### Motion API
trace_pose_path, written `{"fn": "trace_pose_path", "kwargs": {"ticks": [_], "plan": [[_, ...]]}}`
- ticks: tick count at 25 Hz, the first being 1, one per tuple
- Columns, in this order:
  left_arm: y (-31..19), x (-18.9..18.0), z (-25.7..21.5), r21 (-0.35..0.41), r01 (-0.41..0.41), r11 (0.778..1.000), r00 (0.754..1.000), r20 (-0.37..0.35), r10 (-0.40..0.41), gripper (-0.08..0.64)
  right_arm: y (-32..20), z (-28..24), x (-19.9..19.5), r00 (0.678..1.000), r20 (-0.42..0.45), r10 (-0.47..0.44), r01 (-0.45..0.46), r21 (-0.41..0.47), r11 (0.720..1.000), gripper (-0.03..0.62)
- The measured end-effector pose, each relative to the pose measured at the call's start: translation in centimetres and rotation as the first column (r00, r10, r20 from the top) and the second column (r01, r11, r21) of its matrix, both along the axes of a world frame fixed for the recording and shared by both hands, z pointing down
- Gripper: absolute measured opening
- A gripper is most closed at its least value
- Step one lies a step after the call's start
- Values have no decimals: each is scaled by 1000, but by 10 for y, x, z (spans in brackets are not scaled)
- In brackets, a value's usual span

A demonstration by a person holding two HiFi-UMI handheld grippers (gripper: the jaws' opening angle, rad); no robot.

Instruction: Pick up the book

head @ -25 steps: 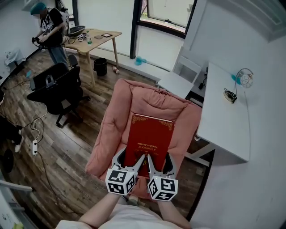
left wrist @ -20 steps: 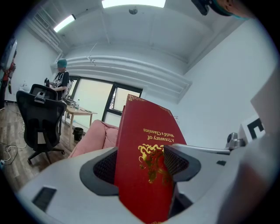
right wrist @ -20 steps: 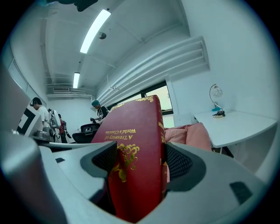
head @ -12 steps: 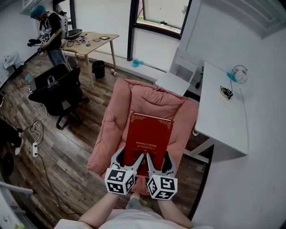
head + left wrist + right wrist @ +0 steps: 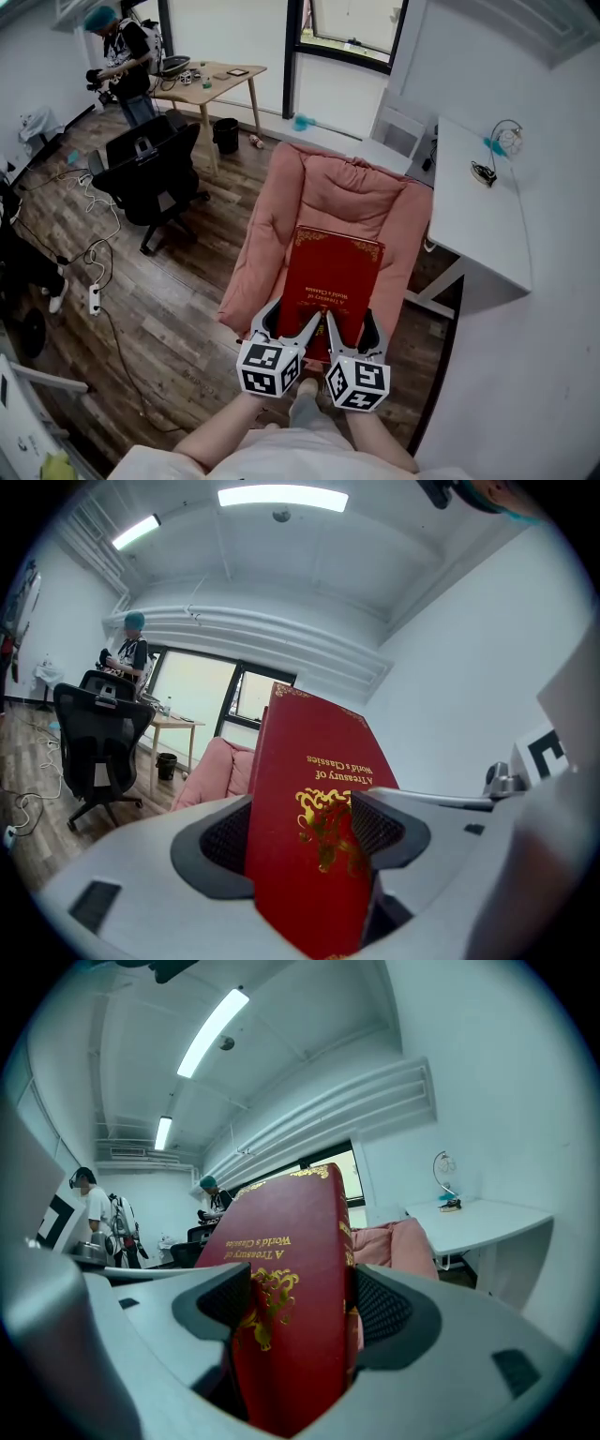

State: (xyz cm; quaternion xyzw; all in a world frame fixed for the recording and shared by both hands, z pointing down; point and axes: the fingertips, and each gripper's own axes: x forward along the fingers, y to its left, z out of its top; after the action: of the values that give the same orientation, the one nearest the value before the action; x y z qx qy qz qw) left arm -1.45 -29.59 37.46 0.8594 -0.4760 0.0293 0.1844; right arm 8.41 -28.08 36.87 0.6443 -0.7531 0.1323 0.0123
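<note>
Wood floor (image 5: pixel 169 300) and a padded pink chair (image 5: pixel 267 234) lie below the red book (image 5: pixel 333 277), which hangs in the air, held by its near edge. My left gripper (image 5: pixel 292 319) and right gripper (image 5: pixel 350 321) sit side by side, each with its jaws clamped on that edge. Compared with half a second back, the chair looks a little smaller under the book while the book looks the same size. I judge it lifted clear, so the pick-up is essentially done. Far off, a black waste bin (image 5: pixel 225 136) stands by a wooden counter (image 5: pixel 211 75); I cannot see its contents.
</note>
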Motion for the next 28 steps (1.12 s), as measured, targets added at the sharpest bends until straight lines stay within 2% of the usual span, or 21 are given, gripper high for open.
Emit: {"fn": "trace_pose_path", "kwargs": {"ticks": [5, 11, 17, 22, 28], "plan": [[58, -21, -4, -6, -29, 1000, 1000, -10, 29, 311, 60, -5, -22, 1000, -7, 28, -28, -7, 1000, 342], [101, -37, -5, 0, -30, 1000, 1000, 8, 30, 311, 103, -5, -38, 999, 4, 32, -31, -27, 999, 342], [127, -54, -3, 14, -36, 999, 999, 14, 36, 313, 130, -3, -55, 998, 9, 58, -58, 11, 998, 342], [135, -67, -9, 51, -19, 999, 1000, 7, 18, 311, 136, -8, -66, 999, 19, 42, -43, 42, 998, 342], [162, -56, -16, 63, -25, 998, 1000, -4, 26, 311, 163, -16, -56, 999, 13, 45, -46, 53, 998, 342]]}}
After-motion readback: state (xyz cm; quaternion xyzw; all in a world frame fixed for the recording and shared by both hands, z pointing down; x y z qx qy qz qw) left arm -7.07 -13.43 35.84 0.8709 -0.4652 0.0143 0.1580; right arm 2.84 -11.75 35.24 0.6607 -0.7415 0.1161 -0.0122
